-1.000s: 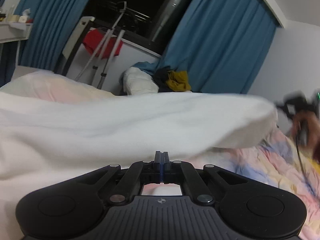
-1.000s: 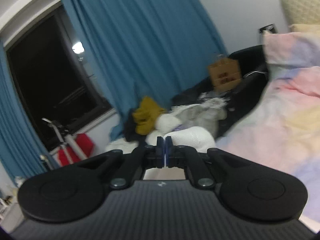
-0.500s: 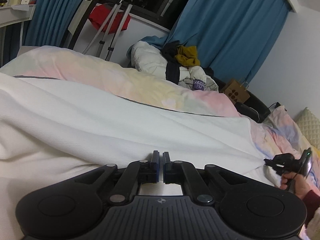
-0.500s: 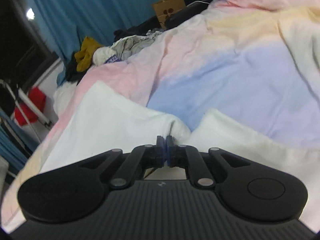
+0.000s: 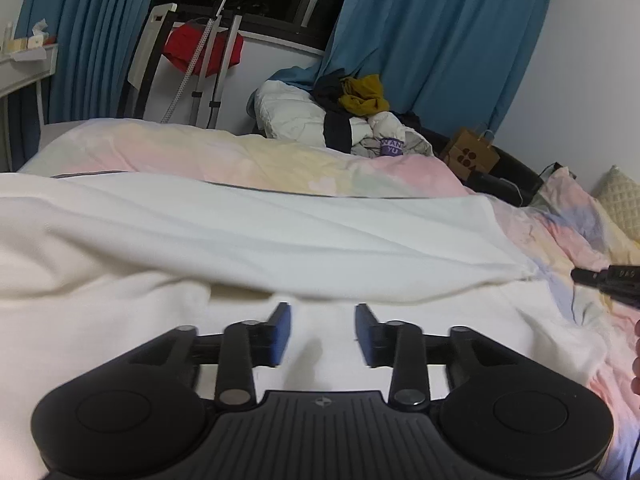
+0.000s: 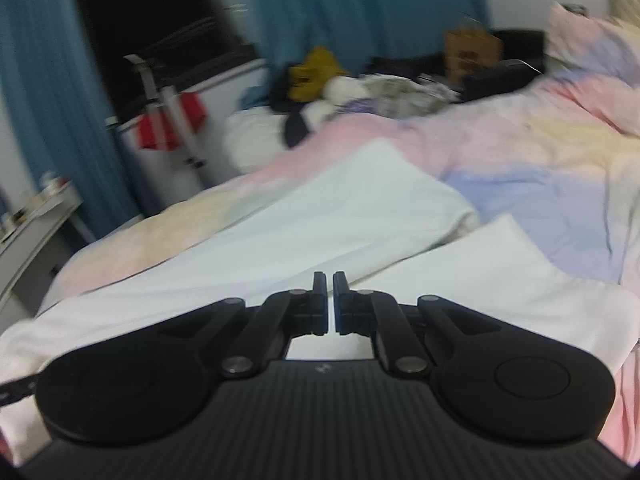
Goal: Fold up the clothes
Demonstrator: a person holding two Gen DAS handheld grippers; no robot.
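Note:
A large white garment lies folded over on the pastel bedspread. My left gripper is open and empty just above the near white layer, in front of the fold edge. My right gripper hovers over the same garment; its jaws stand a narrow slit apart with nothing between them. The right gripper's tip also shows in the left wrist view, beside the garment's right corner.
A pile of clothes and a white duvet lies beyond the bed's far side. A brown paper bag, a pillow, a drying rack with a red cloth and blue curtains surround the bed.
Both grippers brought the raised white cloth down onto the bed. The left jaws opened wide and let go. The right jaws parted slightly and drew back from the cloth.

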